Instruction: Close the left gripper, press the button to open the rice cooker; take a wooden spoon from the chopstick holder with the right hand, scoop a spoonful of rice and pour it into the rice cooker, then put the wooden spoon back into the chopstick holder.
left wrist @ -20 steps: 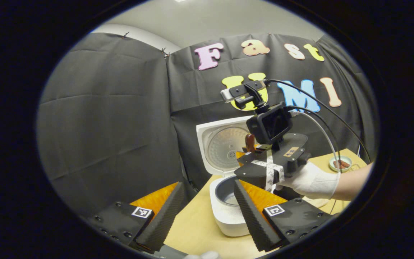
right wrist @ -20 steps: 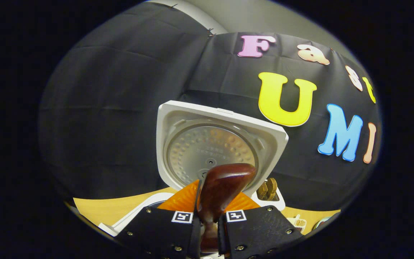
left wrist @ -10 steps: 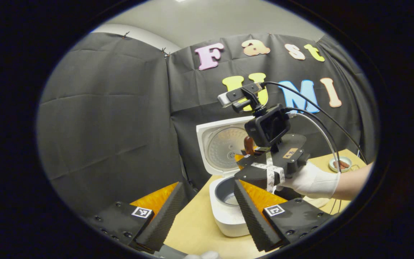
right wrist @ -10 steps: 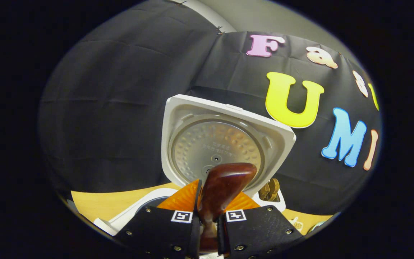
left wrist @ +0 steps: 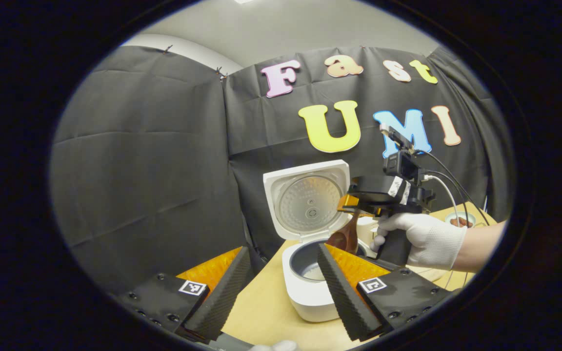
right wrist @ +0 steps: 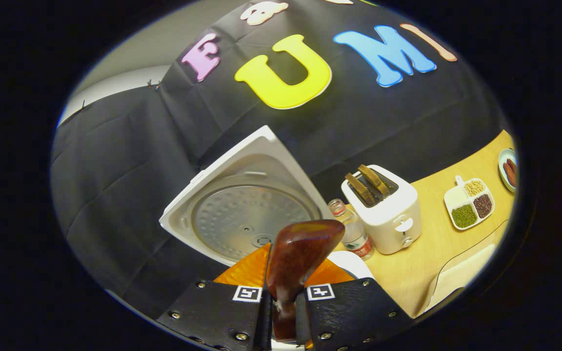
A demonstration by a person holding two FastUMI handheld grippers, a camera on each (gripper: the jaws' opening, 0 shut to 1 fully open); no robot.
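In the left gripper view, a pale wooden desk [left wrist: 266, 312] is lying ahead under black cloth walls. The white rice cooker [left wrist: 310, 287] is standing just beyond the fingers, its lid [left wrist: 306, 199] raised and its dark pot bare. The left gripper [left wrist: 281, 287] is hanging with its ridged fingers [left wrist: 222, 297] wide apart, touching nothing. Past the right-hand finger, a gloved hand [left wrist: 425, 236] is tilting the right gripper [left wrist: 354, 207], its wooden spoon [left wrist: 345, 236] hanging bowl-down over the pot.

In the right gripper view, the fingers are pinching the glossy dark spoon's handle, its bowl rising between them. Right of them are standing a bottle [right wrist: 351, 231], a white toaster [right wrist: 383, 209] and a divided dish [right wrist: 471, 202] of beans.
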